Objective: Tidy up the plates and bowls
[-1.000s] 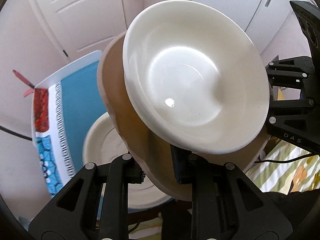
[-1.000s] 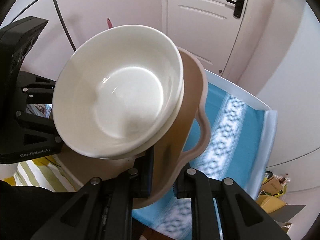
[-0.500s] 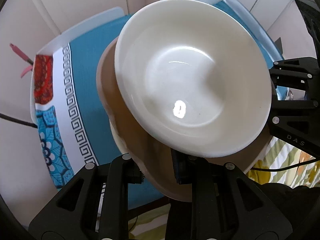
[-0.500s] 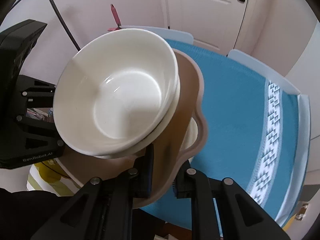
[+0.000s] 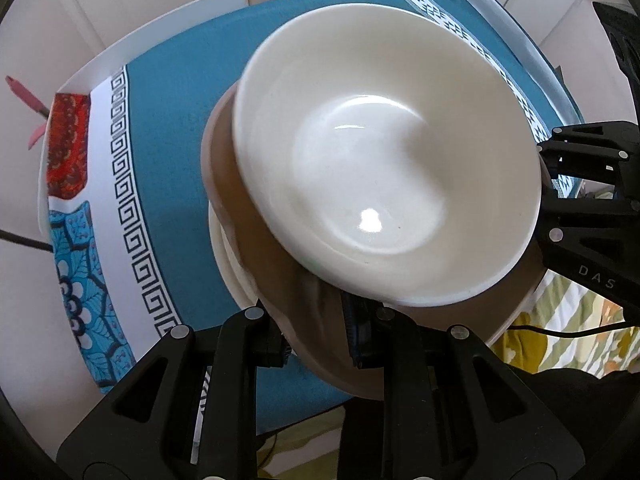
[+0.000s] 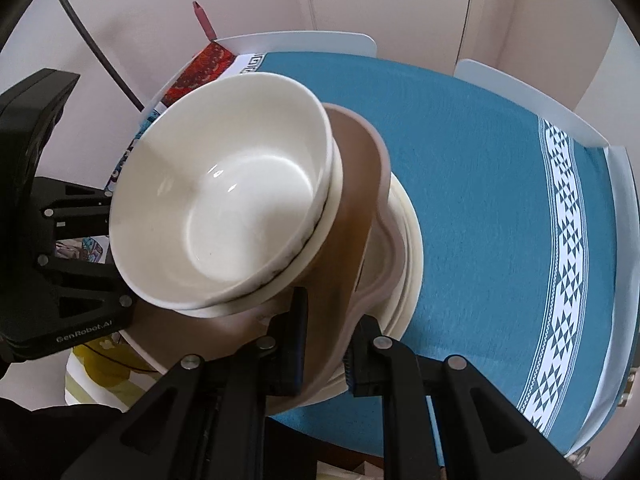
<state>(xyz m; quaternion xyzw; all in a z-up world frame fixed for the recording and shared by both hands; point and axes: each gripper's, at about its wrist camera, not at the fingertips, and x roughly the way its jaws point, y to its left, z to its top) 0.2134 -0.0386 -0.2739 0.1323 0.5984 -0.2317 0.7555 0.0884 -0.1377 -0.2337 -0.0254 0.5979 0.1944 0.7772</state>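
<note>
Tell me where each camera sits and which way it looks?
Left wrist: sits on the left gripper, looking along its jaws at the white bowl on the brown plate; the right gripper shows at the right edge.
Right wrist: sits on the right gripper, facing the same stack from the opposite side; the left gripper shows at the left.
Both share the bowl, the plate, the cream plates beneath and the blue tablecloth.

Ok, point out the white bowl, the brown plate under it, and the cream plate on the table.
white bowl (image 5: 384, 184), left wrist view, inner wall.
brown plate (image 6: 360, 168), right wrist view, rim.
cream plate (image 6: 412, 232), right wrist view, rim.
</note>
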